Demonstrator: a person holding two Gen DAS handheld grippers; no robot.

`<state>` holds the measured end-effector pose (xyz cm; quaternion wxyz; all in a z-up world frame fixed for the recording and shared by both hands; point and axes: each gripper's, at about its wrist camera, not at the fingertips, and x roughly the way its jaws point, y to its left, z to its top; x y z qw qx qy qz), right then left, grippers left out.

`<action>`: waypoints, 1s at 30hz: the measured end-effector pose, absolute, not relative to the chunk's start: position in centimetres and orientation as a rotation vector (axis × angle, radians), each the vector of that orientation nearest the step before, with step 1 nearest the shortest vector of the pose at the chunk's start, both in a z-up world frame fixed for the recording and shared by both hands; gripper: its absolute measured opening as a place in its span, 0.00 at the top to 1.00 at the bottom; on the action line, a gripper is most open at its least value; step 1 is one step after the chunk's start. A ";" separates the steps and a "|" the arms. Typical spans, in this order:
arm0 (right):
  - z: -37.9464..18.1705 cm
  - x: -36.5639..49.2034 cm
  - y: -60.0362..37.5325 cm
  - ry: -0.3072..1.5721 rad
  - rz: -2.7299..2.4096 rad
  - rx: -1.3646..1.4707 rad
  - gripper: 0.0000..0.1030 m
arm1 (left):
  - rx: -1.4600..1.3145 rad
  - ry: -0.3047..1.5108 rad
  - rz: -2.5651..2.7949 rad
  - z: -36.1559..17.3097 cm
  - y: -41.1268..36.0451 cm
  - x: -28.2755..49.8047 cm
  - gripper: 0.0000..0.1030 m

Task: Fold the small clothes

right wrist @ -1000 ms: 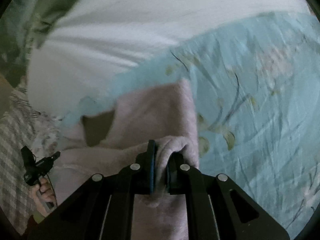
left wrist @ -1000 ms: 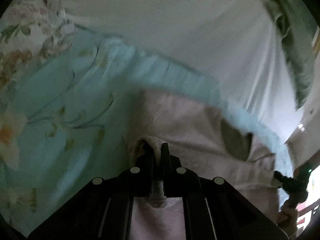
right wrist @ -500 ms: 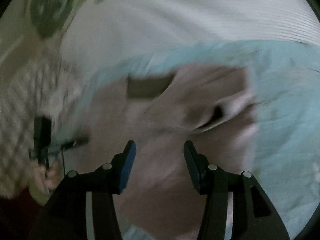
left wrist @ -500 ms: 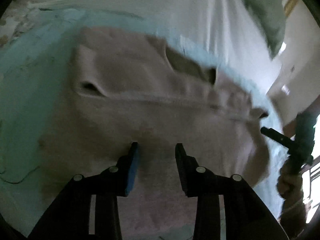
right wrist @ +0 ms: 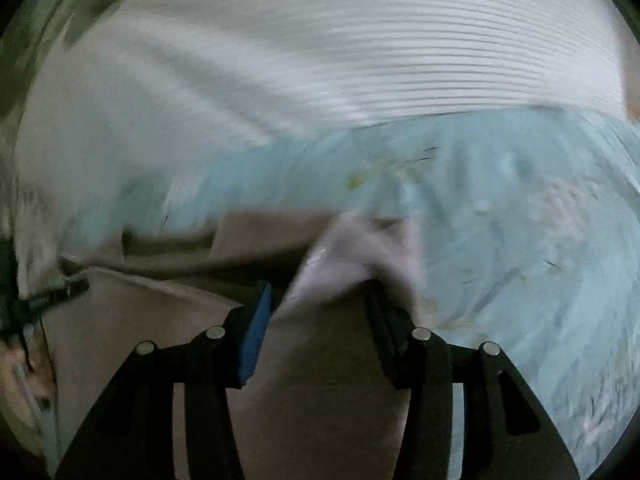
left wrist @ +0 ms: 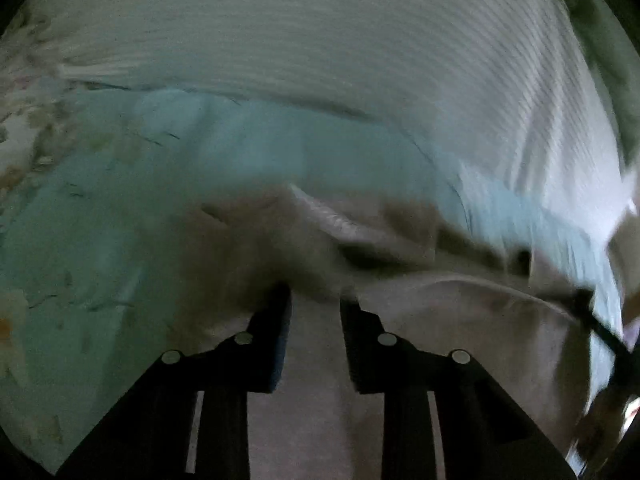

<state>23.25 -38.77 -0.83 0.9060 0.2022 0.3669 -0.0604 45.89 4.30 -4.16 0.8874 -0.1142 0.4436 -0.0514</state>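
Pale blue floral bedding (left wrist: 100,264) covers the work surface, with a white ribbed sheet (left wrist: 320,52) lying beyond it; both views are blurred by motion. On the blue cloth lies a small pinkish-beige garment (left wrist: 460,312), rumpled, with a raised fold across its middle and a dark opening near its far edge. In the right wrist view the same garment (right wrist: 160,340) fills the lower left, and a paler bunched corner of it stands up between the tips of the right gripper (right wrist: 320,296). Those jaws stand moderately apart and are closing; the cloth lies between them, but the pads do not visibly press on it. The left gripper (left wrist: 314,296) hangs over the near part of the garment, its jaws narrower, also closing, with cloth showing in the gap below; no pinch is visible. At the right edge of the left wrist view a dark bar, part of the other tool, crosses the garment's far side. A green patterned cloth (left wrist: 608,40) shows at the upper right margin.
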 end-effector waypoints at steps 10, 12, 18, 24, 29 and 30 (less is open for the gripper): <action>-0.7 13.6 -33.2 0.758 0.061 0.485 0.51 | -0.446 0.861 -0.192 -5.1 6.6 31.2 0.46; -1.1 12.0 -31.9 0.758 0.094 0.513 0.50 | -0.491 0.857 -0.212 -5.5 6.9 27.9 0.46; -2.4 7.5 -29.5 0.736 0.136 0.584 0.43 | -0.577 0.849 -0.226 -7.0 6.6 21.1 0.46; -3.1 6.3 -28.3 0.762 0.151 0.604 0.43 | -0.665 0.903 -0.225 -9.1 6.9 20.0 0.45; -3.0 5.9 -28.0 0.762 0.166 0.600 0.43 | -0.709 0.910 -0.209 -10.3 6.7 20.3 0.44; -3.0 5.9 -28.0 0.763 0.166 0.602 0.42 | -0.712 0.912 -0.204 -10.4 6.7 20.5 0.44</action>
